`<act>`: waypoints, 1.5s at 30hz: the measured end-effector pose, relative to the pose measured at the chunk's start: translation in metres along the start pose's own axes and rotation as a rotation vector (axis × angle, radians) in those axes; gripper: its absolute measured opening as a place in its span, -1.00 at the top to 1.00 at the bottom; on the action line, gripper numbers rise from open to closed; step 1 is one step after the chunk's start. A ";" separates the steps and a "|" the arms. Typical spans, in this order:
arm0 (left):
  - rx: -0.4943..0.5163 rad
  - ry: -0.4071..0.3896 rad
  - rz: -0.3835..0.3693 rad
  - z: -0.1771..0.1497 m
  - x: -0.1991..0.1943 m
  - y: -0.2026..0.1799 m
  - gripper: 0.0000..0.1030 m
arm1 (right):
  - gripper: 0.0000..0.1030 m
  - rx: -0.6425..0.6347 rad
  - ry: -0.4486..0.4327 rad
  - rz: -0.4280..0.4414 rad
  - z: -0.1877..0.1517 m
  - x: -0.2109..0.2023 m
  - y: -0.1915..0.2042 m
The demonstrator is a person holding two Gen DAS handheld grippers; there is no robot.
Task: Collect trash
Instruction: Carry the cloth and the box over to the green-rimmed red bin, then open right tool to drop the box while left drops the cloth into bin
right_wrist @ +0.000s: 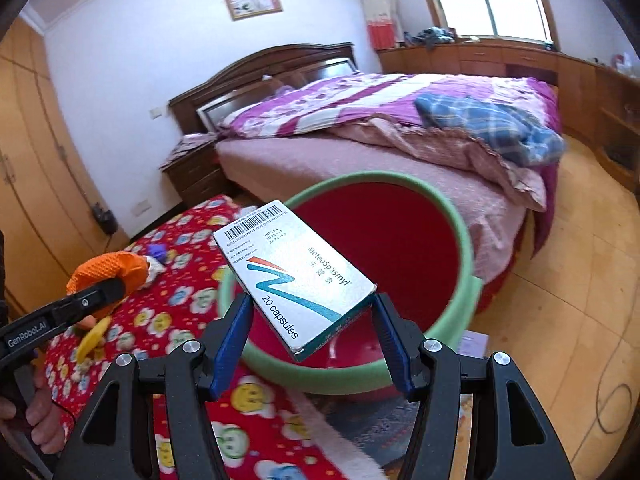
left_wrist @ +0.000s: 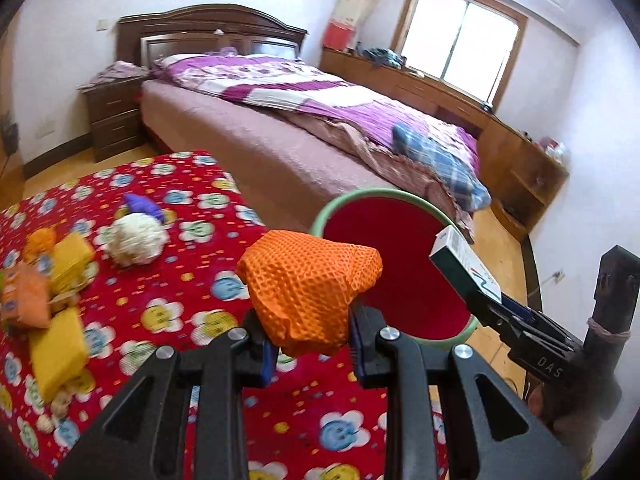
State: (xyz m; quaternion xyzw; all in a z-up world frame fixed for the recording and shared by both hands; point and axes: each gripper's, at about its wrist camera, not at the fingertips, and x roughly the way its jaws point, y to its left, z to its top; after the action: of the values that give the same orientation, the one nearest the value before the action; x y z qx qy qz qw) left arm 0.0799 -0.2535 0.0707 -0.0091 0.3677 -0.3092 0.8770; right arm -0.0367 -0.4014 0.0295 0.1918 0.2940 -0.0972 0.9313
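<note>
Behind everything stands a bedroom with a dark wooden bed [left_wrist: 280, 120] under a purple-and-white quilt, and in front of it a tabletop [left_wrist: 160, 300] covered in red cloth printed with smiling flowers. At the tabletop's far edge sits one round bin with a green rim and red inside [right_wrist: 466, 240], its mouth tilted toward both cameras.

One crumpled orange mesh cloth [left_wrist: 308, 284] is pinched between the fingers of the left gripper [left_wrist: 312, 344], held above the cloth near the bin's rim. One flat white medicine box with teal stripes and a barcode [right_wrist: 296, 276], marked "20 capsules", is clamped at its near end by the right gripper [right_wrist: 312, 328], fingers pressed against its two long sides. Its long axis runs away from the gripper, up and to the left in the right wrist view, barcode end farthest out, over the bin's mouth.

On the tabletop lie one white fluffy ball [left_wrist: 136, 240], a purple scrap [left_wrist: 146, 206] just behind it, and two yellow blocks [left_wrist: 60, 344] beside an orange packet [left_wrist: 26, 300].
</note>
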 end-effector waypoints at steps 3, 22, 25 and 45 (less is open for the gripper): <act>0.024 0.018 -0.017 0.002 0.013 -0.010 0.45 | -0.22 0.013 0.007 -0.024 -0.001 0.004 -0.008; 0.123 0.106 -0.066 -0.002 0.061 -0.041 0.12 | -0.25 0.084 0.026 -0.031 -0.006 0.016 -0.034; 0.106 0.105 -0.063 -0.003 0.057 -0.037 0.12 | -0.25 0.077 0.024 -0.028 -0.006 0.014 -0.031; -0.015 0.064 0.051 -0.020 0.003 0.012 0.11 | -0.26 0.032 0.028 0.032 -0.011 0.004 0.004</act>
State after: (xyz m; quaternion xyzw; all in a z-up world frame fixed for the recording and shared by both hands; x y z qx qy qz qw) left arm 0.0750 -0.2409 0.0517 0.0038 0.3979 -0.2841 0.8723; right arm -0.0380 -0.3930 0.0200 0.2124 0.3023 -0.0845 0.9254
